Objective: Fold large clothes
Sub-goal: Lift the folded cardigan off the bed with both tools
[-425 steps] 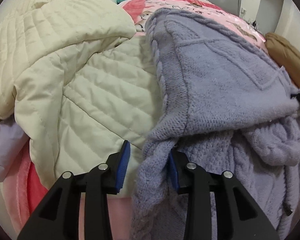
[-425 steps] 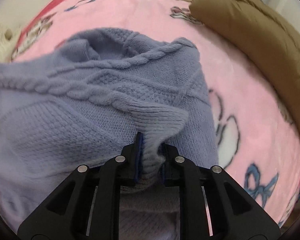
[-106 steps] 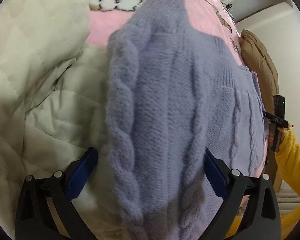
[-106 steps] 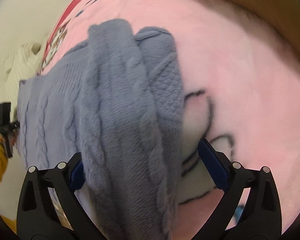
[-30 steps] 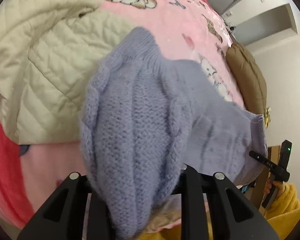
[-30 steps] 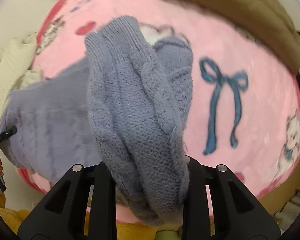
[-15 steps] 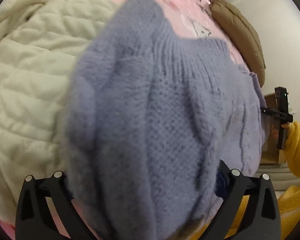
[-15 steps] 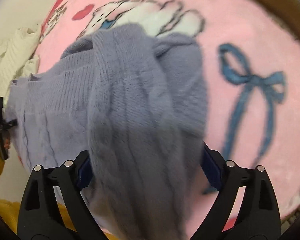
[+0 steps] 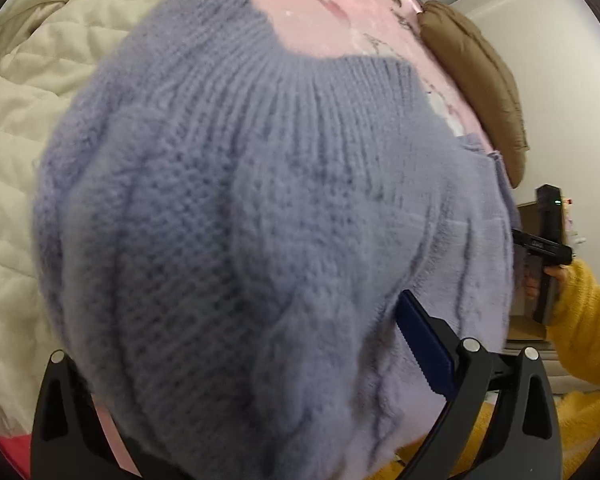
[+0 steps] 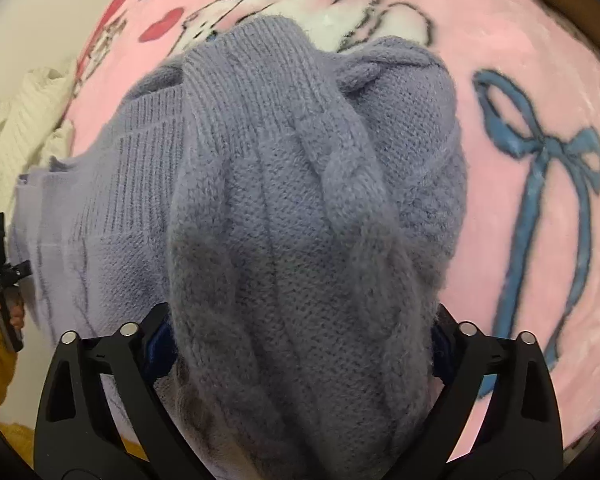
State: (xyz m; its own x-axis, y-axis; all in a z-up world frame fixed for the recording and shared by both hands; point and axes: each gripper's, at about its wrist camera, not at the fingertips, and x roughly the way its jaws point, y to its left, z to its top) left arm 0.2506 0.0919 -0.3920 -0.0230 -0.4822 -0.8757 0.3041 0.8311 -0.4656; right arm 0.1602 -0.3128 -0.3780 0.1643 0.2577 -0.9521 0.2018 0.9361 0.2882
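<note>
Bed: pink blanket [image 10: 520, 32], cream quilt [image 9: 16, 128], brown pillow [image 9: 480, 76] | sweater [image 9: 236, 208] bunched across both spread claws, left gripper [image 9: 236, 380] and right gripper [image 10: 300, 344], probably loose | white wall [image 9: 572, 100]

Left wrist view: close above the lavender cable-knit sweater [image 9: 260, 220], facing across the pink printed fleece blanket [image 9: 340, 8] toward the brown padded cushion [image 9: 476, 80]. Right wrist view: equally close — same sweater [image 10: 300, 220], same blanket [image 10: 520, 40], looking from the opposite side.
</note>
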